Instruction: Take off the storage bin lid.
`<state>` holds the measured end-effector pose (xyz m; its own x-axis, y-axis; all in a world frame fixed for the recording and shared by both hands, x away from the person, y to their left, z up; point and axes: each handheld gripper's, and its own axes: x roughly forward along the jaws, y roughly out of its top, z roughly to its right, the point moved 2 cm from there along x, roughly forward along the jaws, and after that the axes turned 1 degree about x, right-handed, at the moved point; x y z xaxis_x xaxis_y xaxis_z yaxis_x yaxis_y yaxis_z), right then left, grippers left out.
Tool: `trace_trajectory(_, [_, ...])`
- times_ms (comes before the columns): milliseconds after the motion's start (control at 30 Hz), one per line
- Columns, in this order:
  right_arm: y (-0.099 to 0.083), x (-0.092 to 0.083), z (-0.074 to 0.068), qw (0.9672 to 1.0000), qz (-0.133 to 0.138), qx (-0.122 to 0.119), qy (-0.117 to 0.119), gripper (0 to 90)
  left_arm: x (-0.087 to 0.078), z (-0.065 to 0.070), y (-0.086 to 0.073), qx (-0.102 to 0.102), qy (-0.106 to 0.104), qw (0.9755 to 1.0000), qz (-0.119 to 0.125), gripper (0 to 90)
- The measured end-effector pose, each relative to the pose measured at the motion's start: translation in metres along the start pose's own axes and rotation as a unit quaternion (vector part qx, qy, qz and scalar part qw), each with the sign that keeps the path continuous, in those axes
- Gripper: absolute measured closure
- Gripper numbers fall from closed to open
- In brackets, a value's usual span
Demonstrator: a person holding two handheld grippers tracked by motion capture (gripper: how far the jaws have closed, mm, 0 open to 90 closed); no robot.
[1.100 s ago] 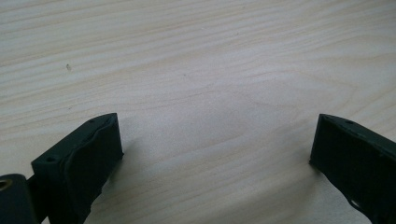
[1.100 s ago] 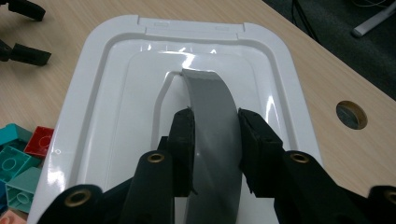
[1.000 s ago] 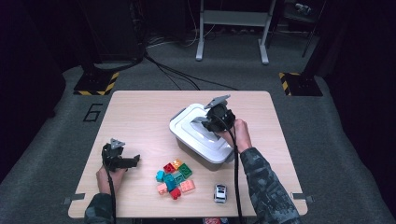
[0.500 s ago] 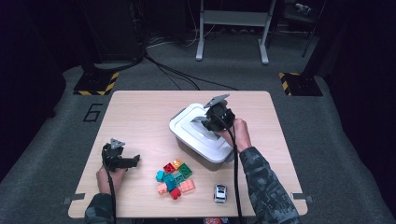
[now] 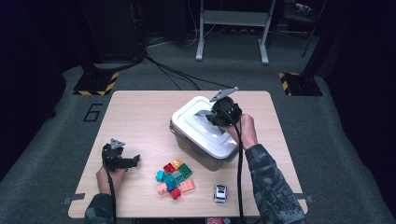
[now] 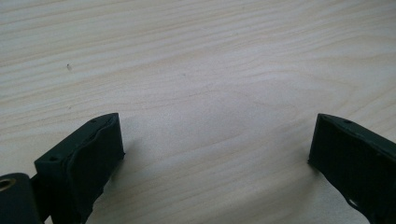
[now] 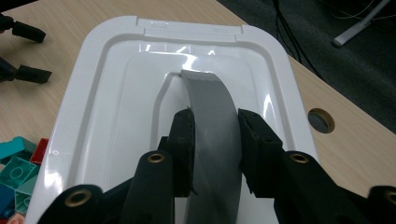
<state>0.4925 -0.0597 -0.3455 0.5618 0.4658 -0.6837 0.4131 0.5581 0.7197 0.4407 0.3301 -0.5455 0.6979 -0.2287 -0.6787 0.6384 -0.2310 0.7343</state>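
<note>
Grey handle: the right gripper [image 7: 212, 133] has its 2 black fingers [image 7: 183, 135] squeezed on the grey strap handle [image 7: 212, 107] in the middle of the white lid [image 7: 112, 93].
Lid: still sits on the box [image 5: 198, 149], flat all around as far as I can see.
Done: the grab.
Left to do: I think lifting the lid off.
Box: white top, clear sides, on the table [image 5: 140, 116] right of the middle.
Left gripper [image 6: 215, 140]: fingers wide open over bare wood, holding nothing.
Toys: bright blocks [image 5: 175, 177] and 1 small car [image 5: 220, 192] wait near the box.

We wear camouflage sleeves [image 5: 271, 186]; our black grippers [image 5: 122, 161] carry grey three-cornered plates, brass-ringed screw holes and trailing black cables.
</note>
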Motion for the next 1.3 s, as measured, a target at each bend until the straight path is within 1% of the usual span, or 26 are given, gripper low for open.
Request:
trace_trajectory(100, [0.001, -0.005, 0.002, 1.0000, 0.003, 0.003, -0.002, 67.8, 0.000, 0.000, 0.000, 0.000, 0.000, 1.0000, 0.000, 3.0])
trace_trajectory(133, [0.001, -0.009, 0.005, 1.0000, 0.005, 0.004, -0.005, 67.8, 0.000, 0.000, 0.000, 0.000, 0.000, 1.0000, 0.000, 3.0])
trace_trajectory(333, [0.000, -0.020, 0.014, 0.9997, 0.010, 0.014, -0.017, 67.8, 0.000, 0.000, 0.000, 0.000, 0.000, 1.0000, 0.000, 3.0])
trace_trajectory(367, [-0.002, -0.025, 0.018, 0.9995, 0.010, 0.020, -0.023, 67.8, 0.000, 0.000, 0.000, 0.000, 0.000, 1.0000, 0.000, 3.0])
trace_trajectory(433, [-0.003, -0.027, 0.020, 0.9993, 0.012, 0.023, -0.027, 67.8, 0.000, 0.000, 0.000, 0.000, 0.000, 1.0000, 0.000, 3.0])
trace_trajectory(467, [-0.006, -0.032, 0.025, 0.9986, 0.004, 0.039, -0.036, 67.8, 0.000, 0.000, 0.000, 0.000, 0.000, 1.0000, 0.000, 3.0])
trace_trajectory(500, [-0.007, -0.033, 0.029, 0.9985, 0.009, 0.034, -0.041, 67.8, 0.000, 0.000, 0.000, 0.000, 0.000, 1.0000, 0.000, 3.0])
trace_trajectory(533, [-0.008, -0.035, 0.031, 0.9983, 0.008, 0.040, -0.043, 67.8, 0.000, 0.000, 0.000, 0.000, 0.000, 1.0000, 0.000, 3.0])
trace_trajectory(567, [-0.008, -0.035, 0.031, 0.9983, 0.008, 0.040, -0.043, 67.8, 0.000, 0.000, 0.000, 0.000, 0.000, 1.0000, 0.000, 3.0])
trace_trajectory(600, [-0.010, -0.039, 0.036, 0.9976, 0.005, 0.050, -0.048, 67.8, 0.000, 0.000, 0.000, 0.000, 0.000, 1.0000, 0.000, 3.1])
trace_trajectory(667, [-0.011, -0.040, 0.039, 0.9976, 0.009, 0.045, -0.052, 67.8, 0.000, 0.000, 0.000, 0.000, -0.001, 1.0000, 0.000, 3.1])
trace_trajectory(733, [-0.014, -0.046, 0.046, 0.9966, 0.007, 0.055, -0.061, 67.8, 0.000, 0.000, 0.000, 0.000, -0.002, 1.0000, 0.000, 3.1])
trace_trajectory(800, [-0.015, -0.048, 0.049, 0.9962, 0.005, 0.057, -0.065, 67.8, 0.000, 0.000, 0.000, 0.000, -0.002, 1.0000, 0.000, 3.1])
trace_trajectory(833, [-0.017, -0.051, 0.053, 0.9949, 0.005, 0.071, -0.072, 67.8, 0.000, 0.000, 0.000, 0.002, -0.003, 1.0000, -0.002, 3.1])
trace_trajectory(900, [-0.018, -0.053, 0.056, 0.9946, 0.007, 0.070, -0.076, 67.8, 0.000, 0.000, 0.001, 0.002, -0.003, 1.0000, -0.002, 3.1])
trace_trajectory(933, [-0.021, -0.056, 0.062, 0.9937, 0.008, 0.075, -0.083, 67.7, 0.000, 0.000, 0.000, 0.002, -0.003, 1.0000, -0.002, 3.1])
trace_trajectory(967, [-0.021, -0.056, 0.062, 0.9937, 0.008, 0.075, -0.083, 67.7, 0.000, 0.000, 0.000, 0.002, -0.003, 1.0000, -0.002, 3.1])
trace_trajectory(1000, [-0.023, -0.060, 0.068, 0.9928, 0.005, 0.078, -0.090, 67.8, 0.000, 0.000, 0.001, 0.003, -0.003, 1.0000, -0.002, 3.2])
trace_trajectory(1033, [-0.023, -0.060, 0.068, 0.9928, 0.005, 0.078, -0.090, 67.8, 0.000, 0.000, 0.001, 0.003, -0.003, 1.0000, -0.002, 3.1])
trace_trajectory(1067, [-0.025, -0.063, 0.074, 0.9907, 0.007, 0.093, -0.099, 67.8, 0.000, 0.000, 0.001, 0.002, -0.003, 1.0000, -0.002, 3.1])
trace_trajectory(1100, [-0.025, -0.063, 0.074, 0.9907, 0.007, 0.093, -0.099, 67.8, 0.000, 0.000, 0.001, 0.002, -0.003, 1.0000, -0.002, 3.1])
trace_trajectory(1133, [-0.026, -0.065, 0.077, 0.9901, 0.007, 0.095, -0.103, 67.8, 0.000, 0.000, 0.001, 0.002, -0.003, 1.0000, -0.002, 3.1])
trace_trajectory(1200, [-0.028, -0.068, 0.084, 0.9881, 0.007, 0.105, -0.112, 67.8, 0.000, 0.000, 0.001, 0.003, -0.003, 1.0000, -0.002, 3.1])
trace_trajectory(1233, [-0.031, -0.071, 0.091, 0.9861, 0.005, 0.115, -0.120, 67.7, 0.000, 0.000, 0.001, 0.003, -0.003, 1.0000, -0.002, 3.1])
trace_trajectory(1267, [-0.033, -0.072, 0.095, 0.9850, 0.003, 0.119, -0.124, 67.8, 0.000, 0.000, 0.001, 0.003, -0.003, 1.0000, -0.002, 3.1])
trace_trajectory(1300, [-0.033, -0.072, 0.095, 0.9850, 0.003, 0.119, -0.124, 67.8, 0.001, 0.000, 0.001, -0.001, -0.002, 1.0000, 0.001, 3.1])
